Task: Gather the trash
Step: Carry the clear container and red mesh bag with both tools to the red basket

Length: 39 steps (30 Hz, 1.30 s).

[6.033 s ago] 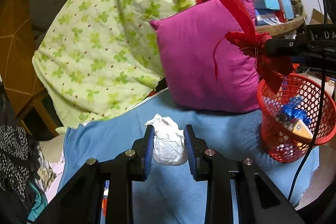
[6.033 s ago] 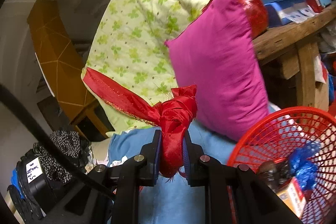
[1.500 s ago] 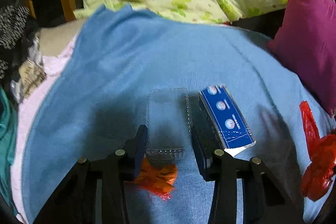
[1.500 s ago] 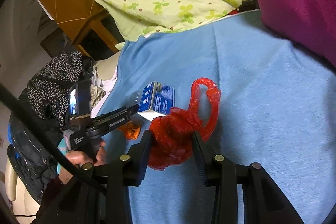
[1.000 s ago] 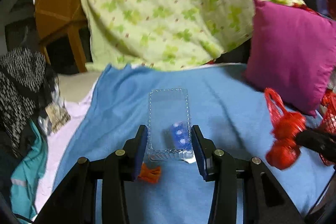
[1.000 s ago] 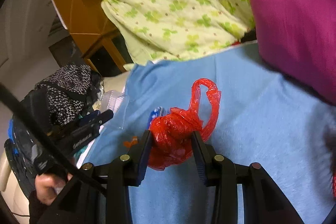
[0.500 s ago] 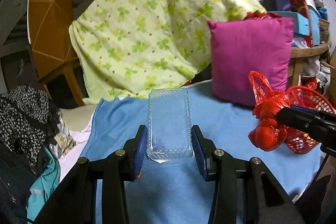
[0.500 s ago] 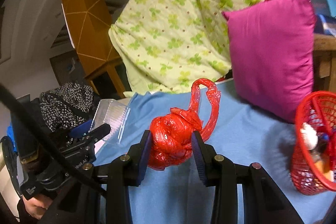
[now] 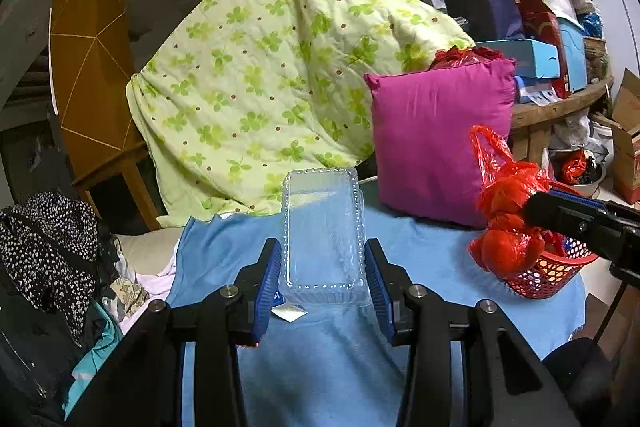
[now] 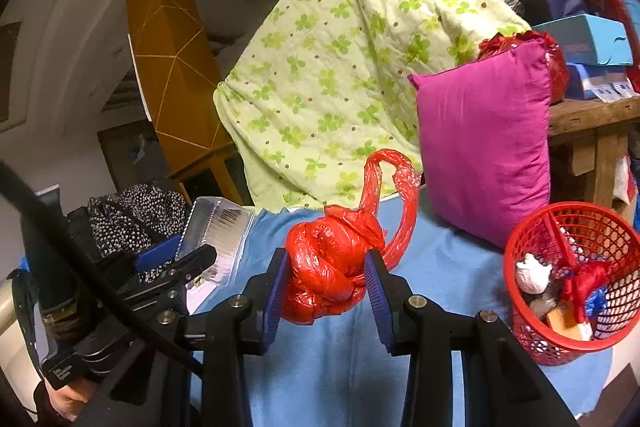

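Note:
My left gripper (image 9: 324, 281) is shut on a clear plastic clamshell box (image 9: 322, 231), held up above the blue cloth (image 9: 320, 355). The right wrist view shows that box (image 10: 218, 235) at the left, in the left gripper (image 10: 180, 259). My right gripper (image 10: 326, 287) is shut on a knotted red plastic bag (image 10: 332, 267), whose loop handle sticks up. From the left wrist view the red bag (image 9: 506, 223) hangs at the right, in front of the red mesh basket (image 9: 548, 273). That basket (image 10: 576, 283) stands at the right on the cloth and holds several bits of trash.
A magenta cushion (image 9: 440, 143) and a green clover-print quilt (image 9: 280, 87) lean at the back of the cloth. A wooden table (image 10: 592, 123) with boxes stands behind the basket. Dark spotted clothing (image 9: 48, 247) is piled at the left. A hand (image 10: 60, 393) grips the left tool.
Both grippers have risen off the cloth with the clear box and the red bag and swung right. The red basket has come into view, and the blue box has dropped out of sight.

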Each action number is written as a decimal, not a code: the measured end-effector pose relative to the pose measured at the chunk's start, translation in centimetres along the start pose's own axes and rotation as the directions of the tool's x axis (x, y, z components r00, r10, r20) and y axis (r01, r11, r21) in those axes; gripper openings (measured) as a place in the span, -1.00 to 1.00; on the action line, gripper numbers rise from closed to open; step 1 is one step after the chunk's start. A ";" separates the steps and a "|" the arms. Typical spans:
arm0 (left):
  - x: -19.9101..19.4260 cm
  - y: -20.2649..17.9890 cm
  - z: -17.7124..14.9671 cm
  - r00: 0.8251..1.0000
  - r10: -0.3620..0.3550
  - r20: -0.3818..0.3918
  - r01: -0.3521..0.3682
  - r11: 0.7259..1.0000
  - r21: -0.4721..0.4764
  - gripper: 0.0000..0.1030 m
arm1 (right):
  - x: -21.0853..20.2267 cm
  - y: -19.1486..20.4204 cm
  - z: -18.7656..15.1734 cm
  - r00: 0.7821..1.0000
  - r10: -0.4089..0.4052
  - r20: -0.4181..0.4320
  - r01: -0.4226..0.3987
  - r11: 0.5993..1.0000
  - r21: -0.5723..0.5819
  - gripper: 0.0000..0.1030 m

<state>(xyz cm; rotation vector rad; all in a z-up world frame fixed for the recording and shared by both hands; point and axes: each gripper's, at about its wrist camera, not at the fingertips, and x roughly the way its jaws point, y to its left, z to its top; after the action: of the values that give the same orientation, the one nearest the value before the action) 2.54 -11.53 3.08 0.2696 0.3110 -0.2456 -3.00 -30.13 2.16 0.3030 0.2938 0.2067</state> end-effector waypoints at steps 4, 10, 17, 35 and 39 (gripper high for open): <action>-0.6 -0.9 0.3 1.000 -0.001 0.009 0.001 1.000 0.018 -0.14 | -1.2 -0.3 0.3 1.000 0.000 0.023 0.000 1.000 0.009 -0.20; -1.0 -2.1 0.8 1.000 -0.012 0.014 0.011 0.999 0.038 -0.14 | -2.3 -1.1 0.3 0.999 -0.007 0.039 0.006 1.000 0.028 -0.20; -1.3 -3.4 1.2 1.000 -0.023 0.017 0.022 0.998 0.065 -0.14 | -3.2 -2.3 0.4 0.998 -0.014 0.058 0.011 0.999 0.052 -0.20; -0.6 -7.5 2.3 0.998 -0.053 0.017 0.050 0.989 0.139 -0.14 | -4.7 -6.0 0.0 0.995 -0.046 0.085 0.036 0.993 0.116 -0.20; 0.1 -8.5 2.5 0.998 -0.064 0.011 0.062 0.986 0.153 -0.14 | -4.7 -7.1 -0.1 0.995 -0.060 0.082 0.048 0.989 0.138 -0.20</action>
<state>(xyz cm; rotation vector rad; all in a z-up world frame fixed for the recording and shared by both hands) 0.92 -20.29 3.47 0.4096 0.2859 -0.3346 -6.31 -37.90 0.90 0.4368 0.2307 0.1198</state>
